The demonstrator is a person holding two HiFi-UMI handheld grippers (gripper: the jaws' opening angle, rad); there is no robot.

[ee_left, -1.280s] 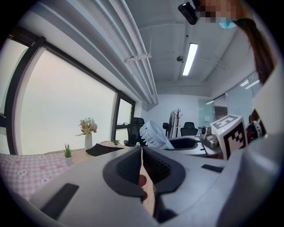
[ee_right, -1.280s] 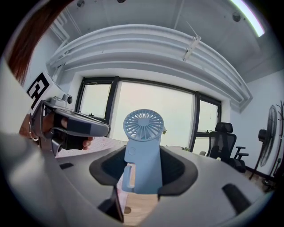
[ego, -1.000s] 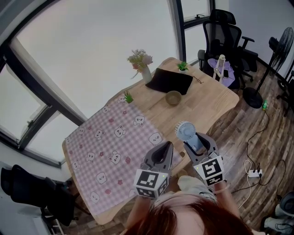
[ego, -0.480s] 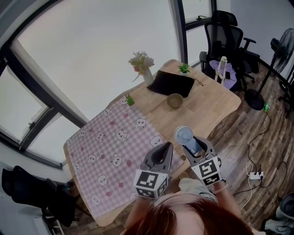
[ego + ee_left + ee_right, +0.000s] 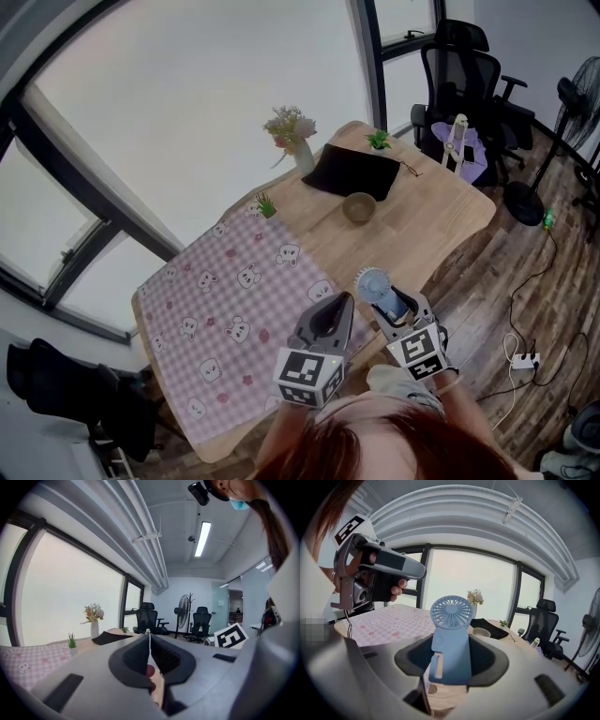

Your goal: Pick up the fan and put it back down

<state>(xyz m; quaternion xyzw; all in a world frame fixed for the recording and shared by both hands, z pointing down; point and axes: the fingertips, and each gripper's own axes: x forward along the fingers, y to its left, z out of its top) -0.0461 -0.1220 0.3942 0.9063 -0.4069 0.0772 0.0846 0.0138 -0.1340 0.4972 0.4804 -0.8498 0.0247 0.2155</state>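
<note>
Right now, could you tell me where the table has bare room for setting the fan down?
The fan should fit anywhere on the bare checked cloth, or on the wood between the bowl and the table's right edge. The far end is crowded: vase, black mat, potted plant.

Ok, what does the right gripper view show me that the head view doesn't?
Only the right gripper view: up close, the right tongs clamped on the handle of the blue fan, its grille facing the camera. Only the head view: the power strip and cables on the floor, and the whole table outline. Both: the fan, checked cloth, flower vase and bowl.
</note>
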